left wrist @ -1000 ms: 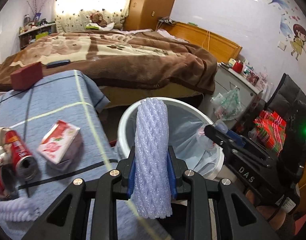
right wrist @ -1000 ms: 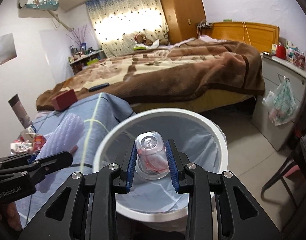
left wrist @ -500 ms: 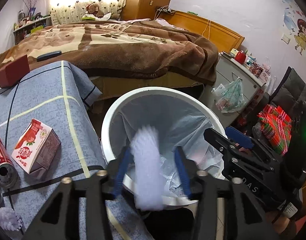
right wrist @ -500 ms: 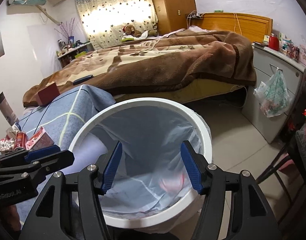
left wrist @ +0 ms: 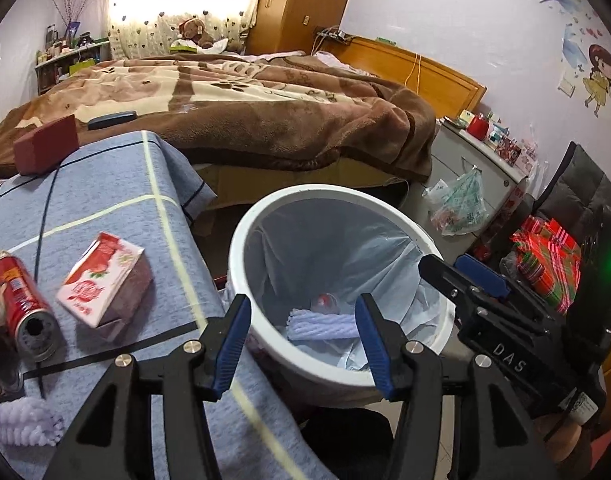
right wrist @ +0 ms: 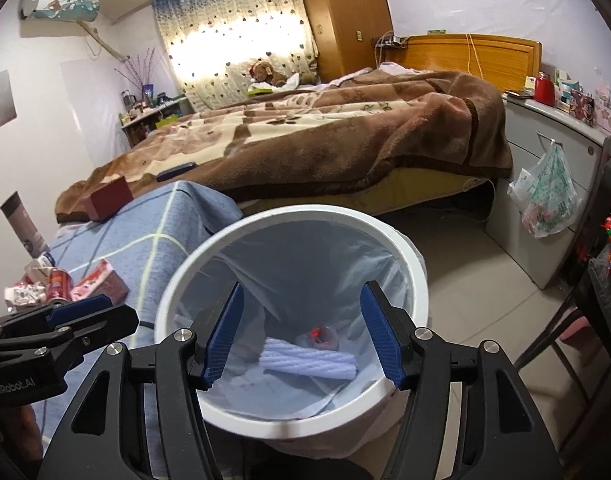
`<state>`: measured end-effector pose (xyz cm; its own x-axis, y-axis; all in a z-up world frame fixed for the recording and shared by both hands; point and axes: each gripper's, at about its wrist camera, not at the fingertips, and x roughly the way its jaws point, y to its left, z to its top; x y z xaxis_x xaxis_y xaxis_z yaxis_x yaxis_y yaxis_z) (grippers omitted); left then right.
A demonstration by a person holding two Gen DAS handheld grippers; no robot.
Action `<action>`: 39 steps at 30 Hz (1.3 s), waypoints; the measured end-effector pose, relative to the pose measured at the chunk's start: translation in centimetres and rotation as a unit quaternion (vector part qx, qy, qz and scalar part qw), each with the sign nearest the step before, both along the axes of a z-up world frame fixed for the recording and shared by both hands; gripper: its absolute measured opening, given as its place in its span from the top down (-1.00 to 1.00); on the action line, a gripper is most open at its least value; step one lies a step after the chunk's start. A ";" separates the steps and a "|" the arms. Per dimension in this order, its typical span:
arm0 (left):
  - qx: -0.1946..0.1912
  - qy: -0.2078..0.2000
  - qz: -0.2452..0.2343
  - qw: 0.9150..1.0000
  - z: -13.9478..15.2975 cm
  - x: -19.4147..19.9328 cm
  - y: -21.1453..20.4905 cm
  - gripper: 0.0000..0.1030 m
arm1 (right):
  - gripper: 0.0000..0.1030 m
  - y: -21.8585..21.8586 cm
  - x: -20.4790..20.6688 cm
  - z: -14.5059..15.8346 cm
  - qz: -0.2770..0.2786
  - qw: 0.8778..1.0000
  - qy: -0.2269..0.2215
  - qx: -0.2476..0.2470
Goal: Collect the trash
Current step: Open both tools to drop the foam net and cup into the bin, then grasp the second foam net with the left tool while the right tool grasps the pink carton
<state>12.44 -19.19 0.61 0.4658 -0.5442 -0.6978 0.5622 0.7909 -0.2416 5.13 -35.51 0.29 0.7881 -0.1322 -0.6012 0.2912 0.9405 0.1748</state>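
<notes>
Blue rubber pads line both claws, and both stand apart with nothing between them. The left gripper [left wrist: 301, 330] and the right gripper [right wrist: 301, 330] hang over the white bin [right wrist: 417, 276], touching nothing. In the lined bottom lie a white foam net sleeve [right wrist: 309, 362] and, just beside it, a clear plastic cup [right wrist: 323, 336], its shape hard to make out. On the blue cloth-covered table [left wrist: 105, 204] rest a pink milk carton [left wrist: 105, 280] and a red can [left wrist: 23, 300]; a second foam sleeve [left wrist: 17, 420] is cut off at the frame's lower left.
</notes>
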 end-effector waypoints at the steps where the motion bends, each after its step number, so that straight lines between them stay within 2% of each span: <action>1: -0.001 -0.002 0.004 1.000 0.1 -0.1 0.4 -0.10 | -0.21 0.2 0.0 0.1 0.000 1.000 -0.001 -0.001; 20: -0.020 -0.039 0.083 0.996 1.6 -2.4 10.2 -0.10 | -0.21 5.6 -0.4 1.2 0.073 0.997 -0.036 0.002; 24: -0.008 -0.053 0.108 0.993 1.5 -3.1 12.8 -0.10 | -0.21 7.6 -0.3 1.1 0.099 0.994 -0.036 -0.006; 29: 0.001 -0.052 0.145 0.988 0.9 -3.5 16.9 -0.10 | -0.21 9.7 0.2 1.0 0.128 0.991 -0.033 -0.005; 33: -0.006 -0.049 0.174 0.984 0.5 -3.7 19.6 -0.11 | -0.21 11.4 0.6 1.0 0.149 0.988 -0.031 -0.012; 39: 0.003 -0.039 0.200 0.979 -0.5 -3.6 22.7 -0.14 | -0.21 13.8 1.3 0.5 0.173 0.985 -0.021 -0.012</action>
